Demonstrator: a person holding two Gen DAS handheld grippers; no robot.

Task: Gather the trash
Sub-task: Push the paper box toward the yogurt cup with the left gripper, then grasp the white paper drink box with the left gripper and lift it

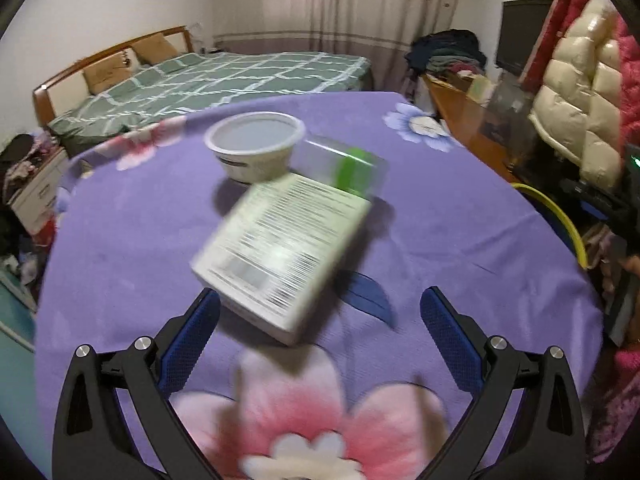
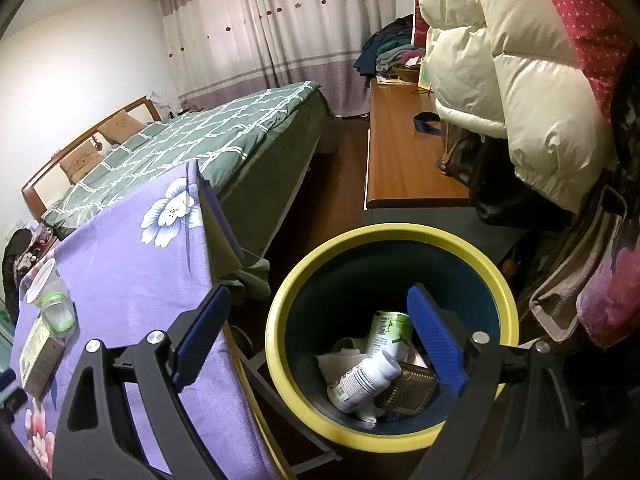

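Centrally, a purple floral cloth (image 1: 120, 240) fills the left wrist view, with a white box (image 1: 280, 256) at mid-frame, a cup (image 1: 256, 148) and clear jar (image 1: 348, 168) above it. Left gripper (image 1: 320, 312) fingers are spread, empty, just below the box. Right gripper (image 2: 320, 332), spread and empty, hangs over the yellow-rimmed bin (image 2: 292, 280) at lower right, holding a bottle (image 2: 364, 380) and can (image 2: 390, 332).

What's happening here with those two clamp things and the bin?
A person is clearing trash off a table with a handheld gripper in each hand. The right gripper hangs open and empty over the yellow-rimmed bin, which already holds a white pill bottle and other rubbish. The left gripper, also open, is at a printed box on the purple tablecloth, beside a paper cup.
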